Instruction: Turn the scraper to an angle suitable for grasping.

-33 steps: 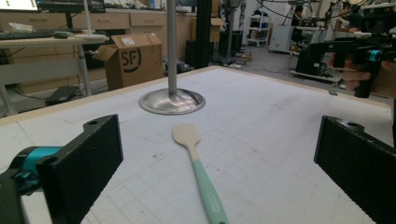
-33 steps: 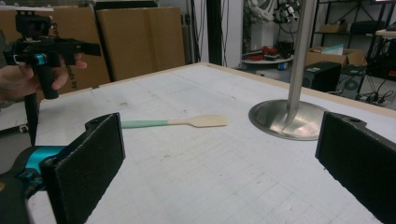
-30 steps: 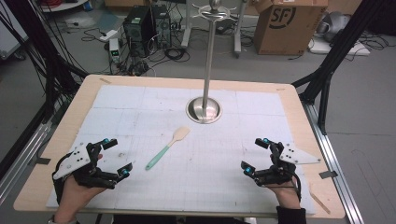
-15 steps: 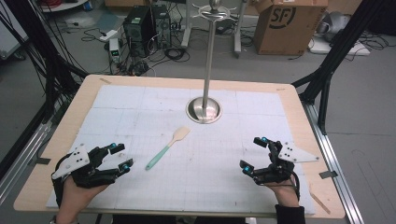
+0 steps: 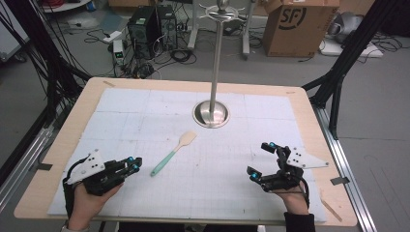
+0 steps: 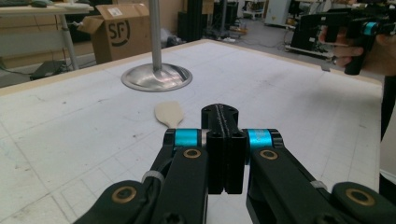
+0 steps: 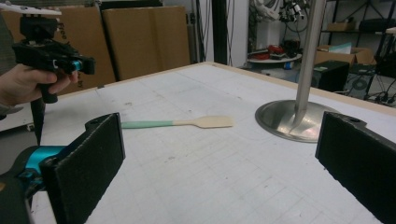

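Resting at the near edge of the bench (image 5: pixel 58 159), the two hand-held tongs sit well apart, one toward each near corner. The left tongs (image 5: pixel 137 164) have just been closing, and in the left gripper view (image 6: pixel 224 140) the jaws now stand pressed flat together with nothing between them. The right tongs (image 5: pixel 261 158) are spread wide, their two black pads far apart in the right gripper view (image 7: pixel 224 158), also empty.

Between them and a little farther out lies the spatula (image 5: pixel 172 153), flat on the white gridded mat and touched by neither hand. Its long axis runs diagonally: the green handle points back toward the near left, the pale blade toward the far right, at the stand. The handle end lies just beside the tips of the left tongs and ahead to their right, so the left hand is plainly the nearer; the right tongs are well apart from it. Any pick-up from the left would, I judge, first need those jaws reopened.

Farther back stands the metal pole stand (image 5: pixel 211 114), its round base empty. No container sits on the bench. Beyond the far edge, a cardboard box (image 5: pixel 297 26) stands on the floor; its contents cannot be made out.
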